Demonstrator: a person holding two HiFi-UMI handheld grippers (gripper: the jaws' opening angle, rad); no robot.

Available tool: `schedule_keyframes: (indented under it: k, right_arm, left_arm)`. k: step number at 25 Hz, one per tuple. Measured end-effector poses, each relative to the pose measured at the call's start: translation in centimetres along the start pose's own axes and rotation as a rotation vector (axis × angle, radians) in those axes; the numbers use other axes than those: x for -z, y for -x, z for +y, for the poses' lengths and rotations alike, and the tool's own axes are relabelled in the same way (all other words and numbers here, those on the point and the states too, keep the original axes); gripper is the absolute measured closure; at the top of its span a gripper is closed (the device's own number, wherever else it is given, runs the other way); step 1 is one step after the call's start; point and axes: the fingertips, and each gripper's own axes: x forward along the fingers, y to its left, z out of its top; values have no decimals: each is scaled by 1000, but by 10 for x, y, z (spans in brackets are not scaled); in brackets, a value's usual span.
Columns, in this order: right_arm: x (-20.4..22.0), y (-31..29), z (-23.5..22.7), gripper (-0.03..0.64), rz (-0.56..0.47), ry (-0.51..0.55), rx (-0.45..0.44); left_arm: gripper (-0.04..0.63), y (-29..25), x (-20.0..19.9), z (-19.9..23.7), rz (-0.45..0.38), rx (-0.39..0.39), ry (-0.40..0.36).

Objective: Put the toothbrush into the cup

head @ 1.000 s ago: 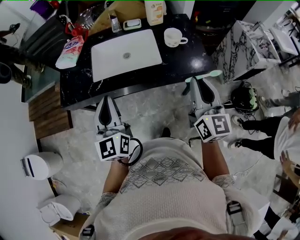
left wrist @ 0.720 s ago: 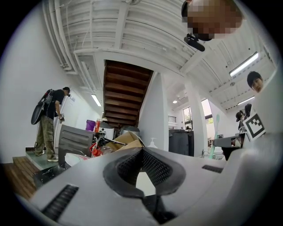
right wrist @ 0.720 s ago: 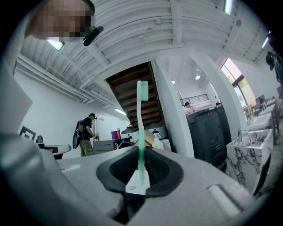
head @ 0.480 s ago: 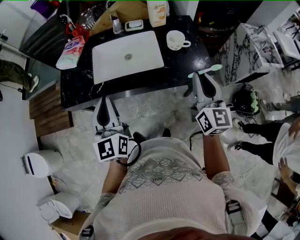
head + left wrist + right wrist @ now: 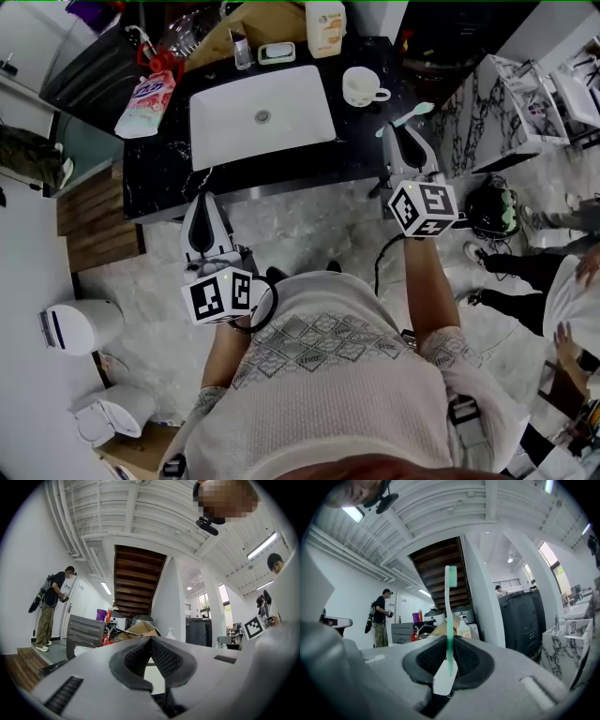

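A white cup [image 5: 361, 86] with a handle stands on the black counter [image 5: 159, 178], to the right of the white sink basin [image 5: 217, 131]. My right gripper [image 5: 410, 127] is shut on a mint-green toothbrush [image 5: 405, 116] and hovers over the counter's right front corner, just right of the cup. In the right gripper view the toothbrush [image 5: 450, 616] stands upright between the pads, bristle end up, with the right gripper [image 5: 450, 656] clamped on its handle. My left gripper [image 5: 202, 199] hangs in front of the counter edge. Its left gripper [image 5: 151, 654] pads meet with nothing between them.
A soap bottle [image 5: 325, 26], a soap dish [image 5: 277, 52], a small bottle [image 5: 242, 49] and a pink packet [image 5: 147, 92] sit along the back and left of the counter. A marble-patterned shelf unit [image 5: 487, 94] stands right. A person [image 5: 380, 620] stands far off.
My right gripper has moved forward with the toothbrush, from in front of the counter to over its right corner by the cup. The left gripper has hardly moved.
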Motion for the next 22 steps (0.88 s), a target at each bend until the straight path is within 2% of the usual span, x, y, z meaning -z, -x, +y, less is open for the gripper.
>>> schedule_keyframes:
  k: [22]
  right_arm:
    - [35,-121,-54,571,47,42,2]
  left_arm:
    - [597,-14,11,-1,33,-61,-4]
